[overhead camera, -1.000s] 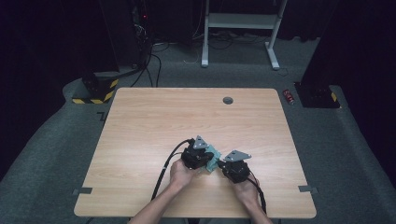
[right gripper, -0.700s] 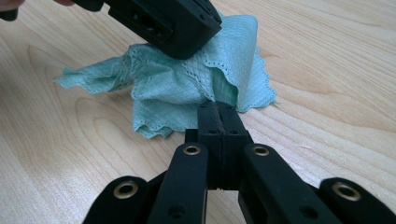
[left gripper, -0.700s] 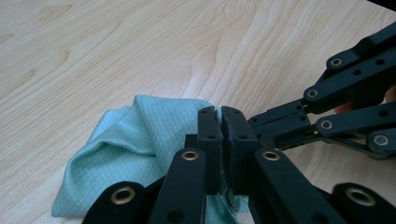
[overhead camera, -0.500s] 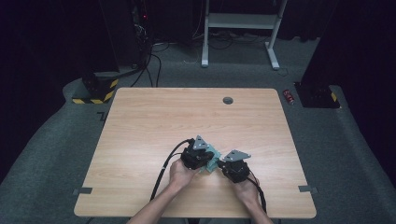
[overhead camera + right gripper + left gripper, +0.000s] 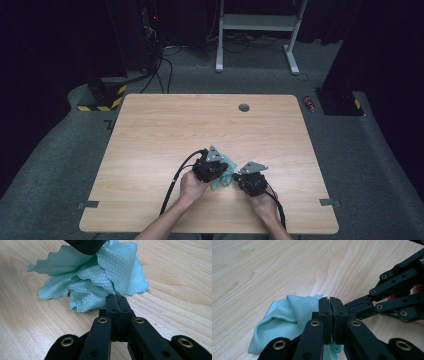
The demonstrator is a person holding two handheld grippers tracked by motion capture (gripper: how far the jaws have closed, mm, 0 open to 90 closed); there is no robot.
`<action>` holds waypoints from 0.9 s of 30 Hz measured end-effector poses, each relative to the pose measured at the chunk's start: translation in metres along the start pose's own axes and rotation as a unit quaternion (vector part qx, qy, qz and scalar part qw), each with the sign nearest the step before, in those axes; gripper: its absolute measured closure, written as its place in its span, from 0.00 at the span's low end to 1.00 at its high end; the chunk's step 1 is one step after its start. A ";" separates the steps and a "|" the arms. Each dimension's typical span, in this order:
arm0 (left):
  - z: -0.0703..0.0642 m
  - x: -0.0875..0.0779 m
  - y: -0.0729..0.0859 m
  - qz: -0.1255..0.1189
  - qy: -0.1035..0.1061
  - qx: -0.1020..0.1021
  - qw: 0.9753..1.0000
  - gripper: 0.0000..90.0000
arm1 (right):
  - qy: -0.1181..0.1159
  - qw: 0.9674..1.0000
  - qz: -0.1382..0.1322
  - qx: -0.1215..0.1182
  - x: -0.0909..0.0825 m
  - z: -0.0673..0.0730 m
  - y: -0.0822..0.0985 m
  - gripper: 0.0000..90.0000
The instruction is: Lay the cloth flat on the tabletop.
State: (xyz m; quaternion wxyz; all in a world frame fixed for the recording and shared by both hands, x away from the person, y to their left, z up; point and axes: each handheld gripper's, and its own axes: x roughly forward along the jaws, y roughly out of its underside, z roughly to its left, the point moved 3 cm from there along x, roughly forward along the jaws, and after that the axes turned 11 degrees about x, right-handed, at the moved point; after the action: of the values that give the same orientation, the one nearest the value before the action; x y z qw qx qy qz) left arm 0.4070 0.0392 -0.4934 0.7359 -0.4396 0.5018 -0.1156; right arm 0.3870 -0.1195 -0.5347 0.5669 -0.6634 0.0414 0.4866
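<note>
Dark surroundings frame a light wooden worktop [image 5: 150,150] near whose front edge we hold both tools over a crumpled teal cloth [image 5: 227,170].

Left tongs [image 5: 330,302]: jaws pressed together. In the left gripper view a shred of cloth shows beneath the closed pads, so we judge that a fold is pinched; most of the cloth [image 5: 284,320] bunches to the left of these tongs on the worktop [image 5: 274,265].

Right tongs [image 5: 116,300]: jaws fully together. In the right gripper view the cloth [image 5: 100,280] lies directly ahead of the tips, with a scalloped edge meeting them; we read this as a pinch on that edge.

In the high view the left tongs [image 5: 220,170] and the right tongs [image 5: 239,177] converge on the cloth from either side, the cloth lying between them and slightly beyond. Both are equally near.

The heap has no clear long axis. The relation that governs the coming move is the line between the two pinch points: we judge that drawing the tongs apart along that line would tension and spread the fabric. Risk: either thin edge may slip from its pads.
</note>
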 end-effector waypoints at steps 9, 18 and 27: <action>0.008 -0.007 0.001 -0.004 -0.023 0.002 1.000 0.99 | -0.003 1.000 -0.009 0.001 -0.005 0.000 0.000 1.00; 0.018 -0.018 0.005 -0.014 -0.039 -0.012 0.999 0.99 | -0.007 1.000 -0.024 -0.007 -0.011 0.002 -0.003 1.00; 0.031 -0.032 0.006 -0.024 -0.063 -0.023 0.997 1.00 | -0.004 0.999 -0.031 -0.009 -0.016 0.000 -0.005 1.00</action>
State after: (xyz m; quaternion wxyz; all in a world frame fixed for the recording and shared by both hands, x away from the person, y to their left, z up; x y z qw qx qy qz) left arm 0.4161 0.0789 -0.4740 0.7529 -0.4744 0.4465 -0.0940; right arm 0.3813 -0.1258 -0.5199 0.5758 -0.6675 0.0136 0.4719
